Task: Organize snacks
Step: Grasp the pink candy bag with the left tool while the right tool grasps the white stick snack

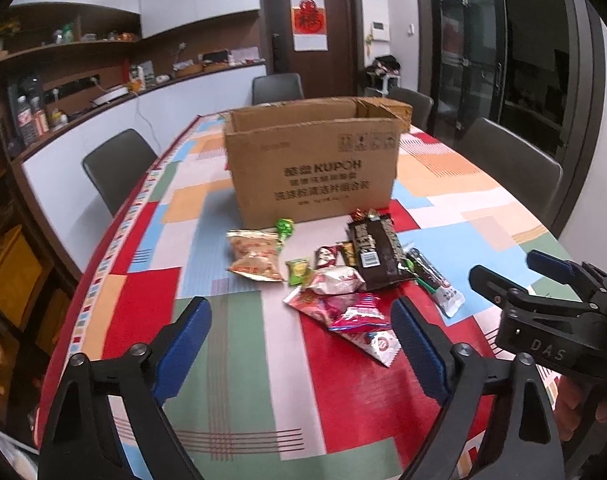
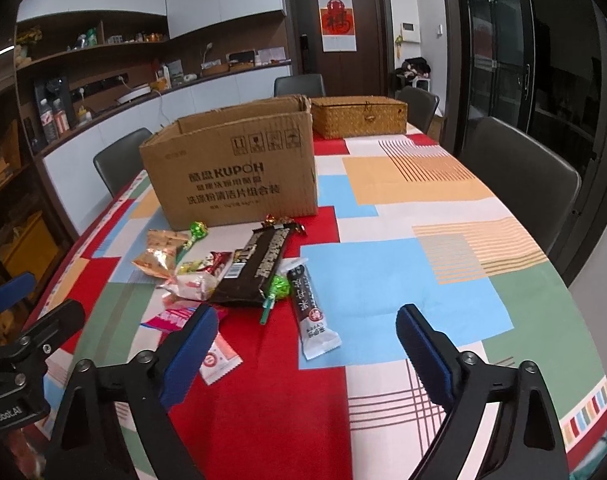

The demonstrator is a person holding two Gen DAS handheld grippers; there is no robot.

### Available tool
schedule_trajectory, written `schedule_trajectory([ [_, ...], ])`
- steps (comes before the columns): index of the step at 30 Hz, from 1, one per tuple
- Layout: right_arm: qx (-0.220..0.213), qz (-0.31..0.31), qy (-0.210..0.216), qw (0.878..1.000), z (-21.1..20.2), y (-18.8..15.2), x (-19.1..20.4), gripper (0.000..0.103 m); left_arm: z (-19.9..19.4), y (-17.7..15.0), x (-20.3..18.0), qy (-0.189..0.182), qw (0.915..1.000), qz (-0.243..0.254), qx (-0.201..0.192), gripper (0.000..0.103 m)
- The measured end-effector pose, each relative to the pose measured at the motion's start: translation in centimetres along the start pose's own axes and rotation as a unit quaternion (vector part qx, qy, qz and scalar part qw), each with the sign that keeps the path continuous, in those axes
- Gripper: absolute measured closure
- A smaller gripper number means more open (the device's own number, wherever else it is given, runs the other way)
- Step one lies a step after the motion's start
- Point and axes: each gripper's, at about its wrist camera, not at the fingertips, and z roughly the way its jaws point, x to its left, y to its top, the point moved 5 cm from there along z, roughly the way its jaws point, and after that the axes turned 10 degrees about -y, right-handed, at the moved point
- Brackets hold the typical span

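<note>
Both wrist views show even indoor lighting of moderate brightness; the source itself is out of frame. The tablecloth [image 1: 243, 360] carries a soft sheen on its red patches near the table's near edge. Foil snack wrappers [image 1: 335, 284] glint slightly. Shadows are faint and diffuse. Fisheye distortion bends walls and shelves at the edges (corners vignette to black). Fine print on the cardboard box [image 2: 231, 172] is soft; the left-hand shelves fall dim.

An open cardboard box [image 1: 313, 168] printed KUPOH stands upright on the table, flaps up. Loose snacks lie in a scattered pile just in front of it: an orange crinkled bag [image 1: 255, 256], a long dark brown packet [image 1: 377, 254], a pink wrapper [image 1: 357, 314] and a black-and-white stick pack [image 2: 311, 312] lying flat beside the pile.
</note>
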Motion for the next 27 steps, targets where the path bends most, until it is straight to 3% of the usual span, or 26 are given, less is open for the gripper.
schedule_trajectory([
  [14, 0.074, -0.02, 0.026, 0.997, 5.7, -0.4, 0.0, 0.045, 6.7, 0.0, -1.4, -0.056, 0.9939, -0.012, 0.095, 0.036],
  [27, 0.122, -0.045, 0.048, 0.99, 9.7, -0.9, 1.1, 0.06, 11.1, -1.1, -1.0, -0.081, 0.9817, -0.034, 0.169, 0.052],
])
